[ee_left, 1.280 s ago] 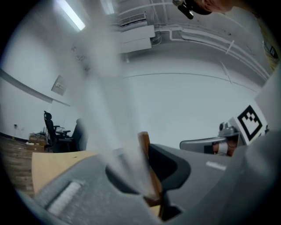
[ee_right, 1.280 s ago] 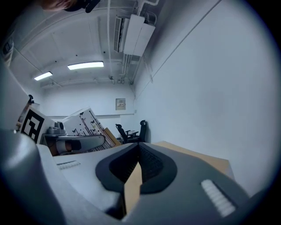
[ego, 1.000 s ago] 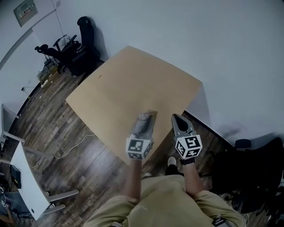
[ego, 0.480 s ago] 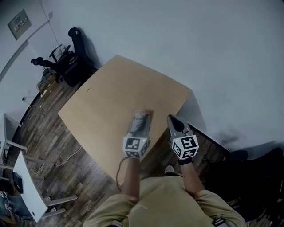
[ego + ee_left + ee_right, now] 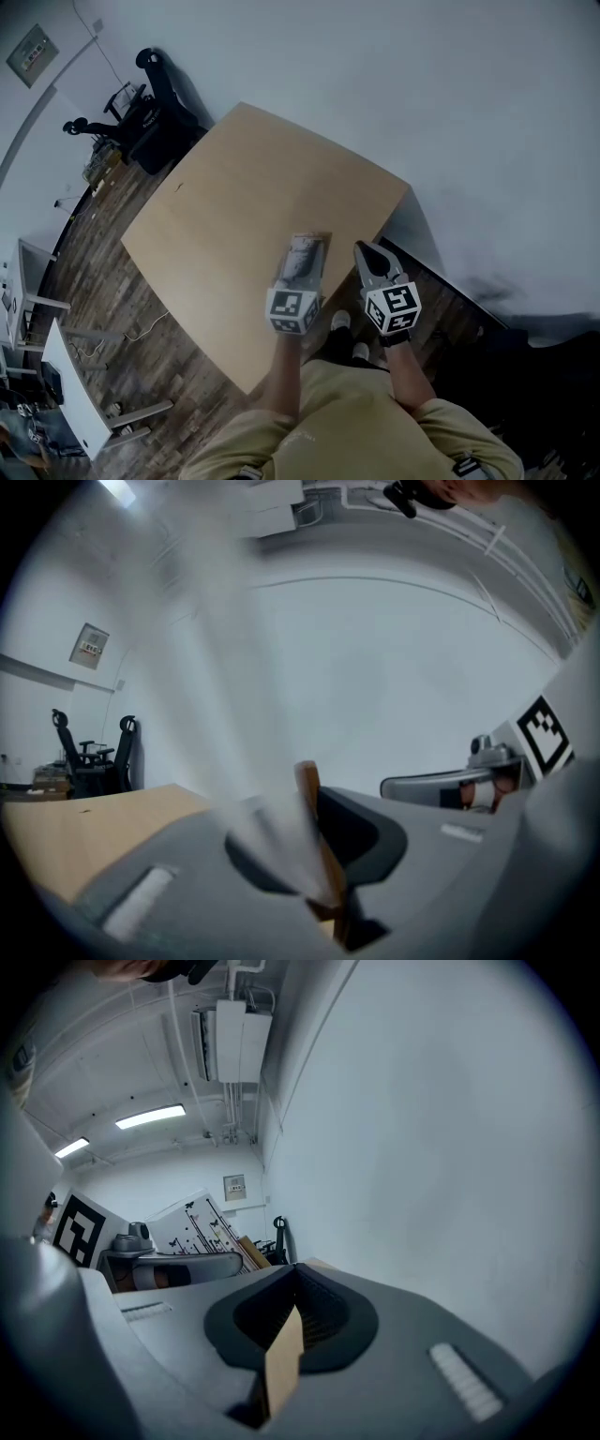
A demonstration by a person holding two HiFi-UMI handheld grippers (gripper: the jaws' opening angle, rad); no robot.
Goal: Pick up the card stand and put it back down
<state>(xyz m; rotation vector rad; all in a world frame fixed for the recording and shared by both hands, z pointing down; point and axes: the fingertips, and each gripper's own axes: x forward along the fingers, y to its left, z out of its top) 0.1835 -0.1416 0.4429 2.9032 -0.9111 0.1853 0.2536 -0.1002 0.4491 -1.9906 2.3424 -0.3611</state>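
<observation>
The card stand (image 5: pixel 302 255), a clear sheet on a small wooden base, is held in the air just over the near right part of the wooden table (image 5: pixel 225 216). My left gripper (image 5: pixel 305 246) is shut on it. In the left gripper view the blurred clear sheet (image 5: pixel 267 832) and the wooden base (image 5: pixel 309 794) sit between the jaws of the left gripper (image 5: pixel 314 855). My right gripper (image 5: pixel 367 251) hovers beside it over the table's right edge, shut and holding nothing. The right gripper (image 5: pixel 292 1314) shows only a sliver of table through its jaws.
A white wall runs behind the table. Black office chairs (image 5: pixel 155 94) stand at the far left. A white desk (image 5: pixel 70 394) is at the lower left, a cable (image 5: pixel 141 333) lies on the wood floor, and a dark chair (image 5: pixel 534 366) is at the right.
Both grippers have moved together with the person, a little further in over the table. The left gripper keeps hold of the card stand; the right stays shut.
</observation>
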